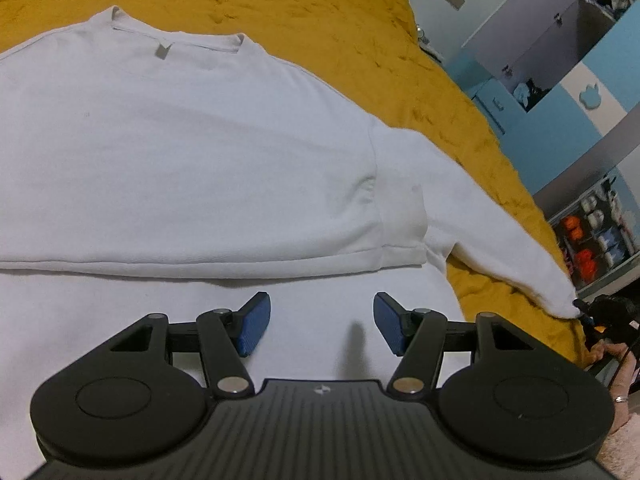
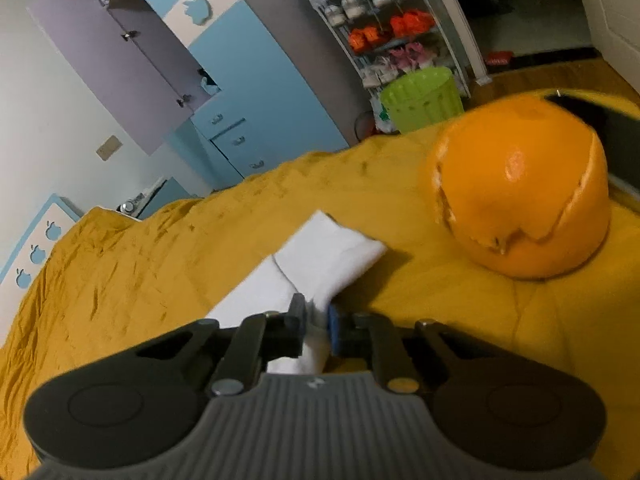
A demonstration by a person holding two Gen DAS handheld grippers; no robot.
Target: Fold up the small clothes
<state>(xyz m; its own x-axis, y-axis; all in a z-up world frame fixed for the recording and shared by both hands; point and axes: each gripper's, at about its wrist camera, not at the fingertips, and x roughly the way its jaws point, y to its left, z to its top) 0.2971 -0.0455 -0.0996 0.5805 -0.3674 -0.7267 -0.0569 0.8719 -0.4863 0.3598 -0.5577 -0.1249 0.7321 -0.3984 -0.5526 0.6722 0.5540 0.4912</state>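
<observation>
Two grippers show, one per view. Low in the left wrist frame, the left gripper has its blue-padded fingers spread wide apart, holding nothing, above the white long-sleeved cotton sweatshirt. That garment fills the centre and left of the frame on the mustard-yellow bedspread, neckline toward the top, one sleeve running to the lower right edge. There the right gripper pinches the white sleeve cuff, seen at the centre of the right wrist frame. At right centre of that frame, a large orange ball-shaped cushion rests on the bedspread. A lime-green plastic basket stands behind it, upper centre.
</observation>
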